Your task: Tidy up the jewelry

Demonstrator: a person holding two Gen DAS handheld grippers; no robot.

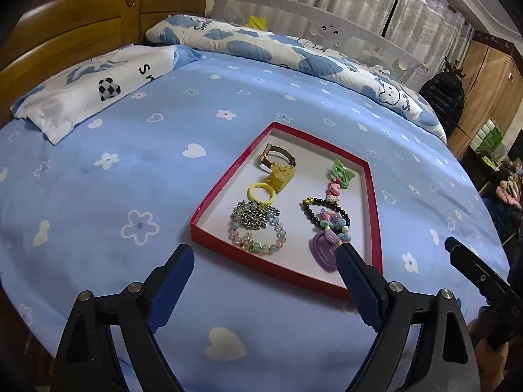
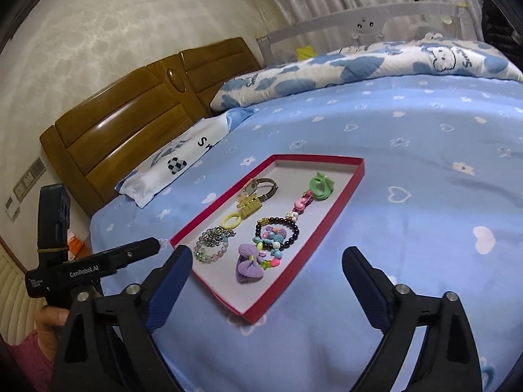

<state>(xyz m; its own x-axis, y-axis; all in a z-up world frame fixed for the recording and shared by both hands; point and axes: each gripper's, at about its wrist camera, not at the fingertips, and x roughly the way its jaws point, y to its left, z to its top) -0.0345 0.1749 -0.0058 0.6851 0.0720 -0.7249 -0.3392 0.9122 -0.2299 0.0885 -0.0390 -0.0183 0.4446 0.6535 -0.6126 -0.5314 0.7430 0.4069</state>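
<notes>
A shallow red tray [image 1: 225, 176] [image 2: 346, 192] with a white floor lies on the blue bedsheet. In it lie a watch [image 1: 278, 156] [image 2: 261, 186], a yellow ring [image 1: 260, 192] [image 2: 232, 220], a pastel bead bracelet [image 1: 258, 232] [image 2: 212, 245], a dark bead bracelet [image 1: 323, 209] [image 2: 281, 232], a purple bow [image 1: 322, 248] [image 2: 250, 263] and a green hair tie [image 1: 341, 171] [image 2: 322, 186]. My left gripper [image 1: 264, 258] is open and empty, just in front of the tray. My right gripper [image 2: 266, 261] is open and empty, above the tray's near end.
The bed has a blue sheet [image 1: 130, 179] with hearts and flowers. A pillow [image 1: 81, 88] and a rolled quilt [image 1: 294, 52] lie at the far side. A wooden headboard [image 2: 130, 130] stands behind. The left gripper's body [image 2: 91, 268] shows at left in the right wrist view.
</notes>
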